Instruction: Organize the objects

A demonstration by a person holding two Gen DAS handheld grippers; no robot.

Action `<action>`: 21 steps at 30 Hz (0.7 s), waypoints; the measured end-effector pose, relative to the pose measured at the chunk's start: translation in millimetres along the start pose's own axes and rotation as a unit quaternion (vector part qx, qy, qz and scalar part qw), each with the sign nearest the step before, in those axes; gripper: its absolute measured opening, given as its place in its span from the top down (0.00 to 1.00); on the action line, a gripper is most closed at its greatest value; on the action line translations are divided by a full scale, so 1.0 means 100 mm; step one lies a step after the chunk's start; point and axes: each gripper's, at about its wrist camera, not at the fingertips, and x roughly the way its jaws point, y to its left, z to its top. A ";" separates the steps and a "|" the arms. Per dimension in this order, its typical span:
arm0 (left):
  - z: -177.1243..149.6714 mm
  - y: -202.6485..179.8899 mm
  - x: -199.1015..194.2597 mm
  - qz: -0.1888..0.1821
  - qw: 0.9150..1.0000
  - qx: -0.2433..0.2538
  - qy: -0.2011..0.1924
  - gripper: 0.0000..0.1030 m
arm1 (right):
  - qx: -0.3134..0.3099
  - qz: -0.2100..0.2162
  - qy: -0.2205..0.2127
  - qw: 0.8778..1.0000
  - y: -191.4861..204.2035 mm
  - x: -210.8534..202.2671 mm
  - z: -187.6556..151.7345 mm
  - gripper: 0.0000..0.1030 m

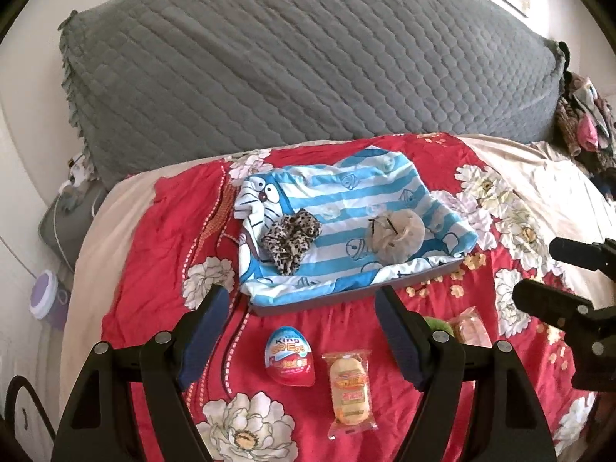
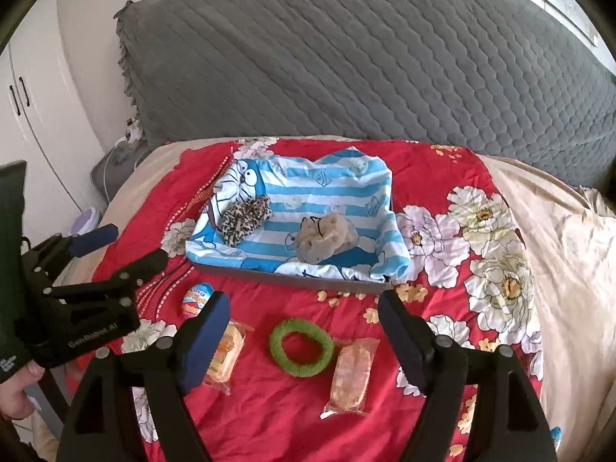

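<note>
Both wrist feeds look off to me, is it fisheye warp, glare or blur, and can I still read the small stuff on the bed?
Left wrist view: strong fisheye bend at the grey headboard, soft washed daylight, no harsh glare; the egg label reads. Right wrist view: same warp, dark corners, slight blur toward the right edge; green ring and snack packet stay clear.

A crinkled red floral cloth (image 2: 292, 404) is covering the bed, with a quilted matt grey cover (image 2: 346, 57) lying behind it. The green ring (image 2: 301, 350) is looking fuzzy, the snack wrappers (image 2: 352, 375) are showing clear glossy plastic, and the egg (image 1: 289, 356) is shining smooth. The fingers (image 2: 208, 340) are wearing matt blue pads on black plastic.
</note>
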 end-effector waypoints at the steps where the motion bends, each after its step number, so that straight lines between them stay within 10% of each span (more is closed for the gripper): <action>1: 0.00 -0.01 -0.01 -0.001 1.000 0.002 -0.001 0.23 | 0.002 0.002 0.001 1.000 -0.01 0.01 -0.01 0.20; 21: -0.22 -0.13 0.09 -0.010 1.000 0.019 0.013 0.23 | 0.017 -0.021 0.019 0.999 -0.08 0.17 -0.20 0.01</action>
